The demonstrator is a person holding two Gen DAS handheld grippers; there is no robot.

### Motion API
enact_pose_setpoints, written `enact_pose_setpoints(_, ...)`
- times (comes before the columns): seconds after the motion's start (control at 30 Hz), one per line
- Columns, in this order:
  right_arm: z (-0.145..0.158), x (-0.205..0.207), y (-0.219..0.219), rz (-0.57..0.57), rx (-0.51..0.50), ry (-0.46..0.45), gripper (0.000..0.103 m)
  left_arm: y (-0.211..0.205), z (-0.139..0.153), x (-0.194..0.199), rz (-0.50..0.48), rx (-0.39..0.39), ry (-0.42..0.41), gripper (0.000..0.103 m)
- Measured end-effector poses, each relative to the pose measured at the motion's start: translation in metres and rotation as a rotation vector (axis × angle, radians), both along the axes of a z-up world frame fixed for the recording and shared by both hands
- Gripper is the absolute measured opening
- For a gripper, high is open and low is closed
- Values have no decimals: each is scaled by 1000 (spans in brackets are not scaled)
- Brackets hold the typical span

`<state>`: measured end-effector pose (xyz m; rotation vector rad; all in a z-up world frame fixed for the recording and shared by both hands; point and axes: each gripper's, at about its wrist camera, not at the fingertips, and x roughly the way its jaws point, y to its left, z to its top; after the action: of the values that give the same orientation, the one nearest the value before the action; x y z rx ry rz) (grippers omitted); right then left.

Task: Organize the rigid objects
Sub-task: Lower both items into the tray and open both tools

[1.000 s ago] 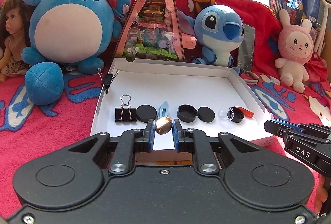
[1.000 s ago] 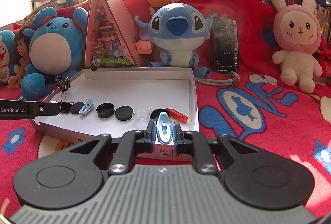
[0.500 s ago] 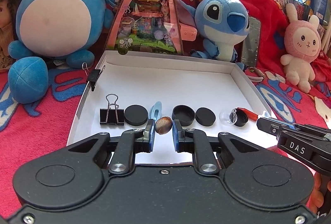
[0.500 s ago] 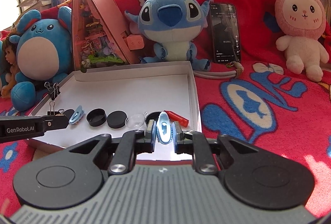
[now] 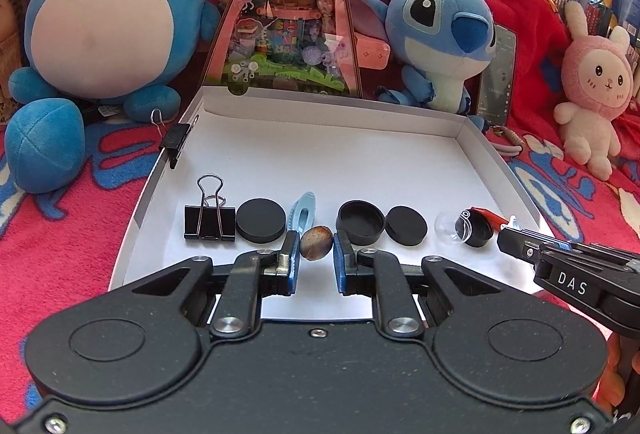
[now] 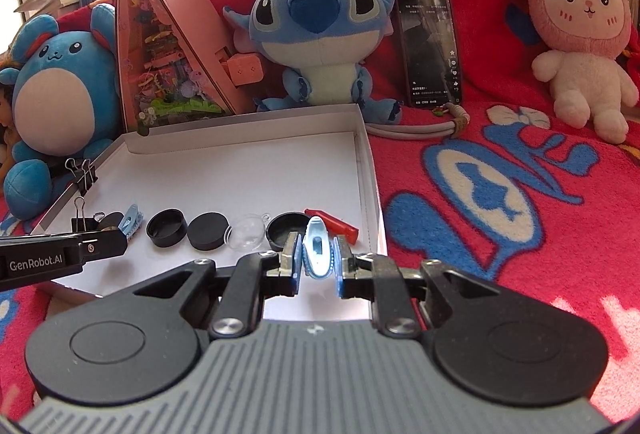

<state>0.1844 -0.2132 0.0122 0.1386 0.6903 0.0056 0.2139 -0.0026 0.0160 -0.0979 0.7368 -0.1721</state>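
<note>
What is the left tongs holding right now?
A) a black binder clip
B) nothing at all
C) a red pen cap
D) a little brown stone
D. In the left wrist view the left tongs are closed on a small brown stone, held over the front of the white box, while the binder clip lies untouched on the box floor.

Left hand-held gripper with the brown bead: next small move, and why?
Probably lower it a little and release. The left hand-held gripper holds the brown bead just above the white box floor, over the gap in the row between the blue clip and the open black cap.
</note>
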Motion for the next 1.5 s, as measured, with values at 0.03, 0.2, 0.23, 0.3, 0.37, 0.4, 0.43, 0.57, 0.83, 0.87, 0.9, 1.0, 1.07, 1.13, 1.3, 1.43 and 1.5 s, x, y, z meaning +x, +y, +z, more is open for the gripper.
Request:
enact_pose_setpoints(0.03,0,1,0,-1,0,1,20,0,-1,1,1,0,2,17)
enact_pose_setpoints(0.2,-3,4,1,-1,-5,6,20,-2,-3,3,5,3,6,17)
enact_pose_setpoints(0.23,-3,4,1,-1,-5,7,20,-2,-4,3,5,4,7,17)
enact_pose_setpoints(0.3,-5,5,1,-1,-4,9,20,-2,-5,4,7,5,9,17)
enact_pose_setpoints(0.37,-5,6,1,-1,-5,11,20,-3,-6,5,8,5,12,17)
enact_pose_setpoints(0.4,-5,6,1,0,-7,10,20,-3,-6,5,9,5,13,17)
enact_pose_setpoints(0.43,-5,6,2,1,-9,10,20,-3,-7,6,9,5,13,17)
enact_pose_setpoints(0.57,-6,7,2,3,-11,11,20,-5,-7,6,7,8,9,17)
enact_pose_setpoints(0.83,-6,7,2,4,-12,12,20,-6,-8,5,2,21,1,17)
enact_pose_setpoints(0.87,-6,8,2,4,-12,12,21,-6,-8,5,2,22,0,17)
enact_pose_setpoints(0.9,-6,7,2,4,-12,12,21,-6,-8,5,1,24,0,17)
enact_pose_setpoints(1.0,-5,8,2,5,-13,12,21,-6,-8,5,0,25,-3,17)
enact_pose_setpoints(1.07,-6,7,2,4,-11,11,21,-6,-7,5,-1,26,-3,17)
enact_pose_setpoints(1.13,-6,7,2,4,-9,11,22,-6,-8,4,0,26,-3,17)
enact_pose_setpoints(1.3,-5,5,3,4,-11,5,26,-5,-6,2,2,28,-1,19)
enact_pose_setpoints(1.43,-4,3,2,-5,-1,1,40,-5,-3,-3,-7,43,-19,24)
enact_pose_setpoints(1.5,-3,1,2,-4,-3,-2,44,-6,0,-6,-15,49,-32,31)
